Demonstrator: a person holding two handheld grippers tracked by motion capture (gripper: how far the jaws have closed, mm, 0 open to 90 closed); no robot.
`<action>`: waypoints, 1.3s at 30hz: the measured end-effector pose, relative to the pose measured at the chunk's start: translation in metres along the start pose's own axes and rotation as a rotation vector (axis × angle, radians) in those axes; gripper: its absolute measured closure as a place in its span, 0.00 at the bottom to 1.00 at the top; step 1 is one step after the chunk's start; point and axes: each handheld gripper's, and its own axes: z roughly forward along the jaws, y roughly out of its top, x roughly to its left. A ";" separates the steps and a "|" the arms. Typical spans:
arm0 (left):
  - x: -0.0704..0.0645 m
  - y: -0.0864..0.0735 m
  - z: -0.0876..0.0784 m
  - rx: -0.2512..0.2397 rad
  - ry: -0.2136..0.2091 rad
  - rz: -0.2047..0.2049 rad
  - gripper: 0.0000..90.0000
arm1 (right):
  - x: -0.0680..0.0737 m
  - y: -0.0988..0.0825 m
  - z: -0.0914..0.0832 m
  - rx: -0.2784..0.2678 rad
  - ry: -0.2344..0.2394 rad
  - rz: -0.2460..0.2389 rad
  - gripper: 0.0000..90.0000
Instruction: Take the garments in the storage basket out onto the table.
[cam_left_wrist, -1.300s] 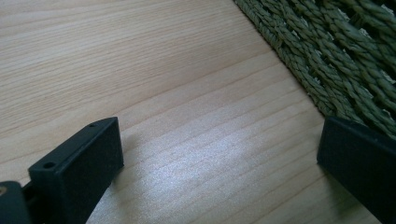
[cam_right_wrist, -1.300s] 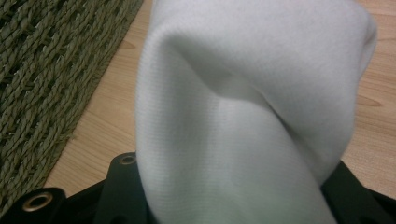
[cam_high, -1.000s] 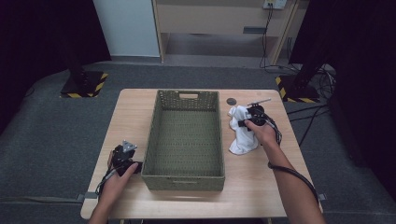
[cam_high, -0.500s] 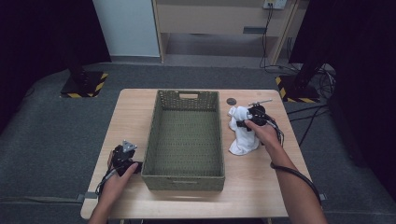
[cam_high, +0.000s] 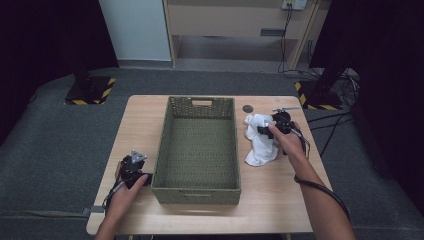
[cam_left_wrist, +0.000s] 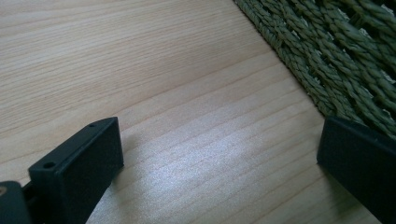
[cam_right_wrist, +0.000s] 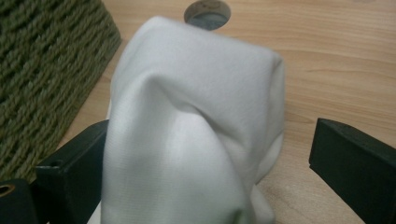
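beside the basket's right wall, the right hand-held gripper (cam_high: 265, 129) has just been opening, jaws spread around the white cloth (cam_high: 260, 142) on the worktop (cam_high: 280, 195), while the left hand-held gripper (cam_high: 131, 167), also spread, rests by the green woven basket (cam_high: 200, 187).

The high view looks forward and down from above the near edge of the table (cam_high: 280, 210), taking in the whole woven basket (cam_high: 197, 187) at its centre. The left gripper view sits low and very close beside the basket's (cam_left_wrist: 345, 56) wall, facing along bare tabletop. The right gripper view, equally close on the basket's (cam_right_wrist: 42, 70) other side, faces a white cloth (cam_right_wrist: 196, 130) and what seems a round hole (cam_right_wrist: 207, 11) beyond. All three share the basket.
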 end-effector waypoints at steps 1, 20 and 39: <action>0.000 0.000 0.000 0.000 0.000 0.000 0.00 | 0.000 0.001 -0.002 -0.013 -0.005 0.002 0.04; 0.000 0.000 0.000 0.000 0.000 0.000 0.00 | 0.007 0.012 -0.047 -0.124 0.011 -0.022 0.03; 0.000 0.000 0.000 0.001 -0.002 0.003 0.00 | 0.021 -0.009 -0.104 -0.180 0.048 -0.100 0.03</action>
